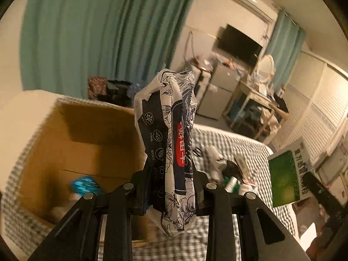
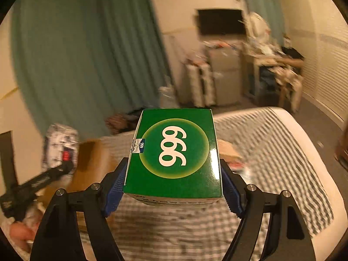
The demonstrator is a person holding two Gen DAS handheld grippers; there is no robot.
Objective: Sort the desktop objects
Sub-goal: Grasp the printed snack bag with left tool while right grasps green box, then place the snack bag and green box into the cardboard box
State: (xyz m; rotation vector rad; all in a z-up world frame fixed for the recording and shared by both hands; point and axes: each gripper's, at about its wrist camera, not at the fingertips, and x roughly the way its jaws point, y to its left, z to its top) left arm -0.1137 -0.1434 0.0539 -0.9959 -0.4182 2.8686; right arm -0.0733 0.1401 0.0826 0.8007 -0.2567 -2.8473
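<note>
the left gripper [image 1: 171, 187] is clamped on a soft printed tissue pack [image 1: 171, 130], pinching only its lower part, so most of the pack stands up loose above the jaws. the plastic is crumpled where the pads bite; in my judgement it could slide out or flop sideways if the hand swings fast, since nothing rigid resists the squeeze.

the right gripper [image 2: 173, 187] grips a green box [image 2: 174, 152] marked 999 across its width, blue pads [image 2: 115, 187] pressed on both side walls near the box's near end. most of the box sticks out past the pads, so it could pivot or slip if the hold eases.

beyond the left tool an open cardboard box [image 1: 71, 139] sits on the checked bedcover [image 2: 271, 163], with a blue item [image 1: 83, 186] already inside. a small pile of bottles and packets [image 1: 228, 171] lies to its right on the cover.

both frames are blurred, so a hurried release risks missing the carton, or the two loads bumping as they near it together.
</note>
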